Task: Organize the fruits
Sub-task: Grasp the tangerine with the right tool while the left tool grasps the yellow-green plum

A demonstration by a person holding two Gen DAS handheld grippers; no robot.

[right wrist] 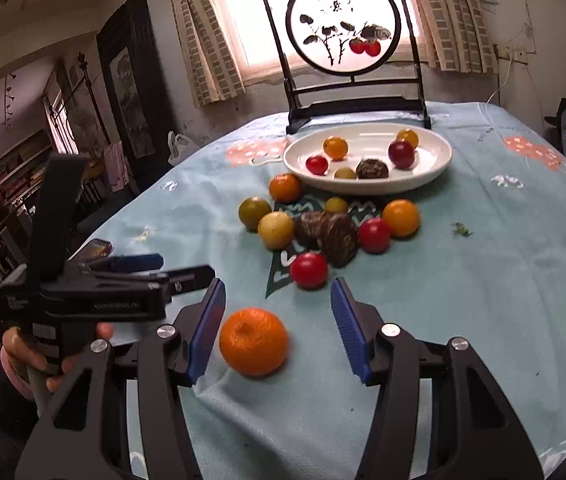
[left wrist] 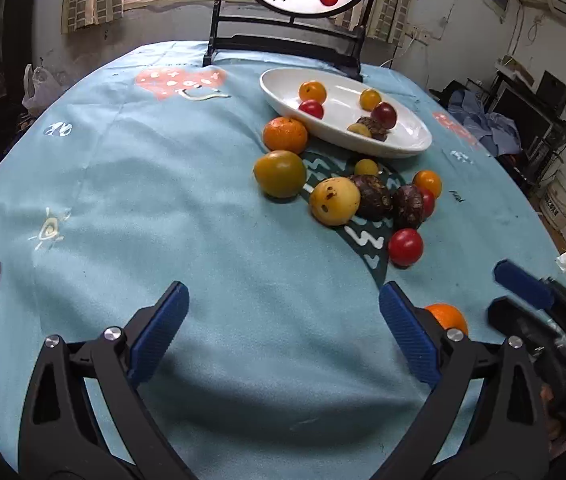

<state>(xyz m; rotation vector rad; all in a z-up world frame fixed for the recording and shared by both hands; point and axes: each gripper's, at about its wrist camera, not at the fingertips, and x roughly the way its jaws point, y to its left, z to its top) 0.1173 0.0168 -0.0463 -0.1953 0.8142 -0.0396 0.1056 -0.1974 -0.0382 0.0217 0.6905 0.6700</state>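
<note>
The orange (right wrist: 253, 342) lies on the surface between my right gripper (right wrist: 279, 328) pads, untouched, jaws apart; round, firm and likely to roll, so I'd pinch across its middle, while my left gripper (left wrist: 283, 336) gapes wide, empty.

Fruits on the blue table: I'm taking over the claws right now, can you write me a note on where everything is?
Left claw: open, empty, over bare light-blue tablecloth.
Right claw: open, holding nothing; the round orange mandarin sits on the cloth between its pads, not pinched.
Done: the white oval ceramic dish holds six small fruits.
Left: that mandarin plus the loose pile of orange, yellow, red and dark brown fruits on the cloth in front of the dish.
</note>
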